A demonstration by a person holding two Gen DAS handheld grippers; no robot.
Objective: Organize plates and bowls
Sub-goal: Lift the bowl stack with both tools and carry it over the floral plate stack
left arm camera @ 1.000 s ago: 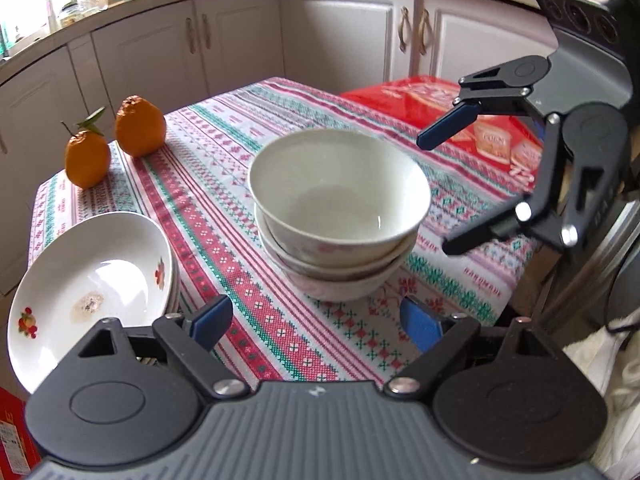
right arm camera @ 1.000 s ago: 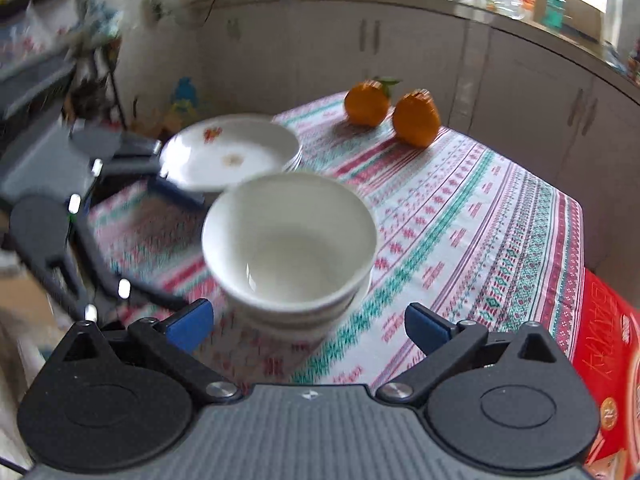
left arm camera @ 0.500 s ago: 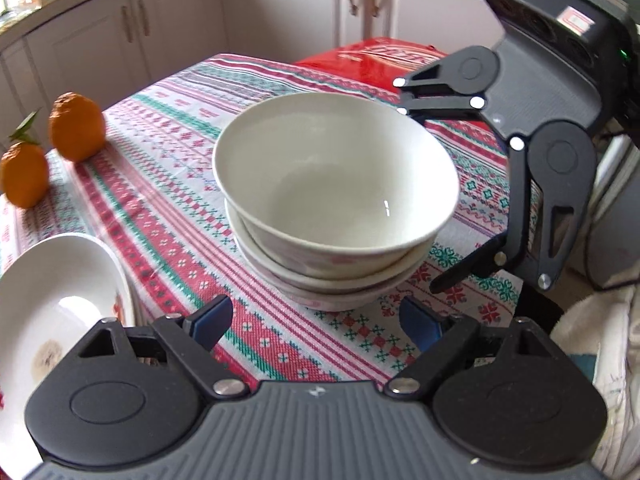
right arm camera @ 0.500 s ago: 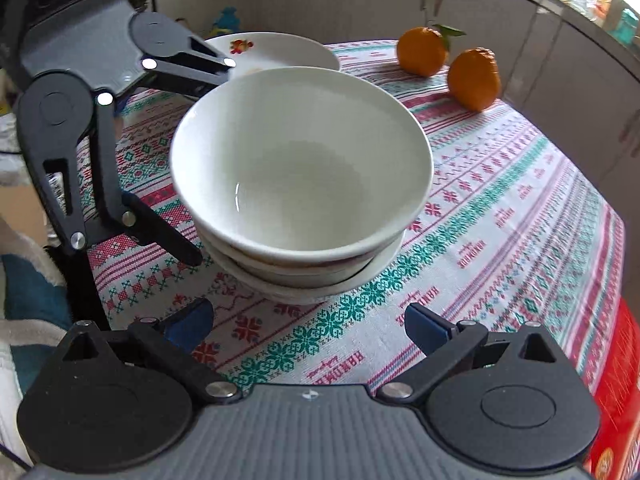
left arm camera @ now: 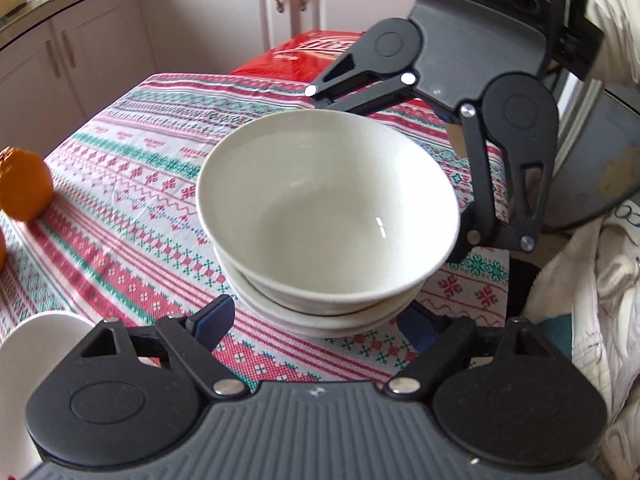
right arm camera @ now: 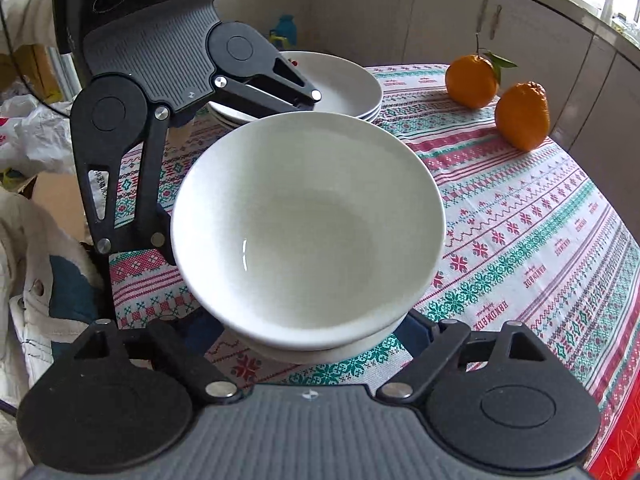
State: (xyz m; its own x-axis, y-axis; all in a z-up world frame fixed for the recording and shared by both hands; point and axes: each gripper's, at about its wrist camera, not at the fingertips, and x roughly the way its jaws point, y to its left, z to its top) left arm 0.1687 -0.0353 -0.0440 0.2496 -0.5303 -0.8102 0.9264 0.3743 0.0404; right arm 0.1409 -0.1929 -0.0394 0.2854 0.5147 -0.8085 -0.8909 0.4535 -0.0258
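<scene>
A stack of white bowls [left arm camera: 328, 216] stands on the patterned tablecloth [left arm camera: 132, 184] and also shows in the right wrist view [right arm camera: 308, 224]. My left gripper [left arm camera: 316, 320] is open, its fingers on either side of the stack's near base. My right gripper [right arm camera: 312, 332] is open too, reaching around the stack from the opposite side; the bowls hide its fingertips. Each gripper shows in the other's view, behind the bowls. A stack of white plates [right arm camera: 344, 84] with a small flower print sits at the table's far end in the right wrist view.
Two oranges [right arm camera: 520, 116] lie on the cloth near the far edge. A red box [left arm camera: 316, 56] sits beyond the table by the white cabinets [left arm camera: 224, 16]. White cloth [left arm camera: 580, 280] hangs beside the table edge.
Both grippers have moved in closer to the bowl stack from opposite sides and now bracket it. The bowls have not moved.
</scene>
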